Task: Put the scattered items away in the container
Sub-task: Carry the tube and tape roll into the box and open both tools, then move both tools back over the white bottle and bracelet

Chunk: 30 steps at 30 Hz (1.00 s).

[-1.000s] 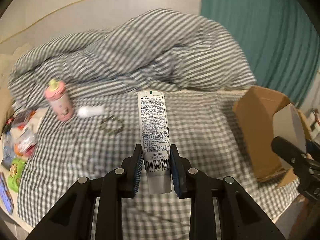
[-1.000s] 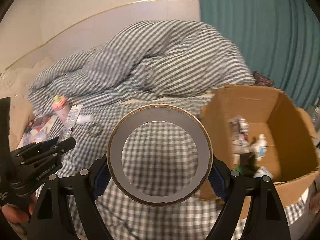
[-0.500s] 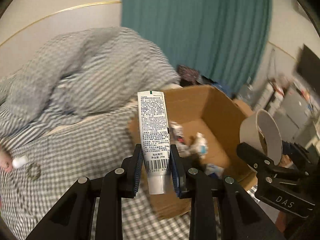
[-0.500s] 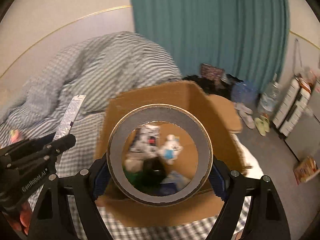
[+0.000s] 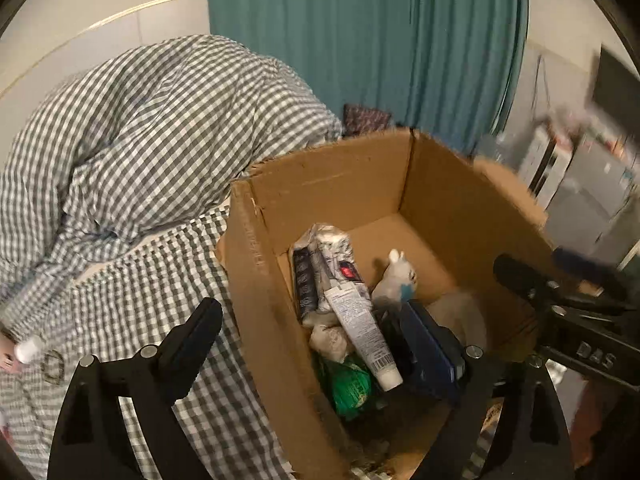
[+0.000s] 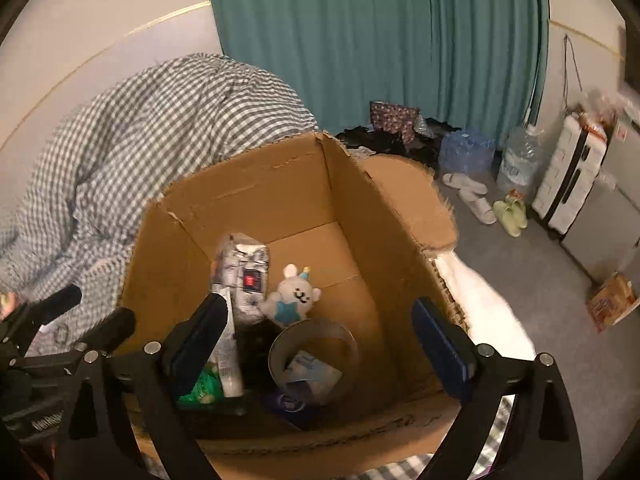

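An open cardboard box [image 5: 256, 256] [image 6: 256, 188] stands on the checked bed. Inside lie a white tube [image 5: 362, 326] [image 6: 228, 364], a tape roll [image 6: 312, 340], a small plush bunny [image 6: 294, 294] [image 5: 394, 276], a silver-patterned packet [image 6: 244, 268] [image 5: 332, 248] and a green packet [image 5: 348, 384]. My left gripper [image 5: 320, 344] is open and empty above the box's near left wall. My right gripper [image 6: 320, 340] is open and empty over the box. A small white bottle [image 5: 28, 348] and a metal ring [image 5: 52, 366] lie on the bed at far left.
A checked duvet [image 5: 152, 128] is heaped behind the box. A teal curtain [image 6: 380, 40] hangs at the back. On the floor at right are slippers [image 6: 476, 200], a water jug [image 6: 518, 156] and a white suitcase [image 6: 568, 184].
Both grippers have moved right over the box and opened. The tube has dropped from the left gripper and the tape roll from the right; both now lie in the box.
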### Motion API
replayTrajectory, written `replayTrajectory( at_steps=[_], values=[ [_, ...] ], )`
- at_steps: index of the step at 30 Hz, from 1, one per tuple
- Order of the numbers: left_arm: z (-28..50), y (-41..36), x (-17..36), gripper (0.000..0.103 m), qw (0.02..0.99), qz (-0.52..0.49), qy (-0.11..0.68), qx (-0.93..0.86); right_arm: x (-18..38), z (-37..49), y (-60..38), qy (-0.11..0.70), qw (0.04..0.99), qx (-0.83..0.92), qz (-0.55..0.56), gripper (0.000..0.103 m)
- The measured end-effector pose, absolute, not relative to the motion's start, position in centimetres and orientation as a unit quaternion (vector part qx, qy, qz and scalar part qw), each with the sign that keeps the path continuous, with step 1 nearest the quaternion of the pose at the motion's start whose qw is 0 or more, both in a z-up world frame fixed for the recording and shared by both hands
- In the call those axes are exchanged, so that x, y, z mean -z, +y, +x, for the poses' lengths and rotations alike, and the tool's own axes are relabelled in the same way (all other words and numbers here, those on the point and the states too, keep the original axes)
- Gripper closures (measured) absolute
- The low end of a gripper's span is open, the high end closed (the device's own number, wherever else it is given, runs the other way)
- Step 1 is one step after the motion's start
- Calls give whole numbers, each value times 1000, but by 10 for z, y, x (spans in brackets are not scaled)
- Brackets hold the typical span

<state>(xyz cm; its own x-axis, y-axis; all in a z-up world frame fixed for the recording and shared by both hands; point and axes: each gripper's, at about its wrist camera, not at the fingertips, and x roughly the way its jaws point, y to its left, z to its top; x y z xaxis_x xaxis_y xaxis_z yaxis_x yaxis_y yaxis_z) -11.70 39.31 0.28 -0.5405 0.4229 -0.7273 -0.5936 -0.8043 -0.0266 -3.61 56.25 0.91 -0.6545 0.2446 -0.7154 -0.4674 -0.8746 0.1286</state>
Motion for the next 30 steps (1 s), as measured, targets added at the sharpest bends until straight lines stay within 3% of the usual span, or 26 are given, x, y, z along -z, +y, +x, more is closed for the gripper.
replayTrajectory(
  at_steps=[14, 19, 30],
  values=[
    [-135, 263, -30, 6, 163, -381, 75, -907, -46, -31, 470, 115, 138, -922, -342, 10],
    [-128, 191, -48, 0, 110, -367, 46, -923, -61, -26, 421, 93, 99, -934, -330, 10],
    [-115, 43, -49, 0, 7, -364, 13, -931, -64, -33, 307, 48, -7, -942, -332, 10]
  ],
)
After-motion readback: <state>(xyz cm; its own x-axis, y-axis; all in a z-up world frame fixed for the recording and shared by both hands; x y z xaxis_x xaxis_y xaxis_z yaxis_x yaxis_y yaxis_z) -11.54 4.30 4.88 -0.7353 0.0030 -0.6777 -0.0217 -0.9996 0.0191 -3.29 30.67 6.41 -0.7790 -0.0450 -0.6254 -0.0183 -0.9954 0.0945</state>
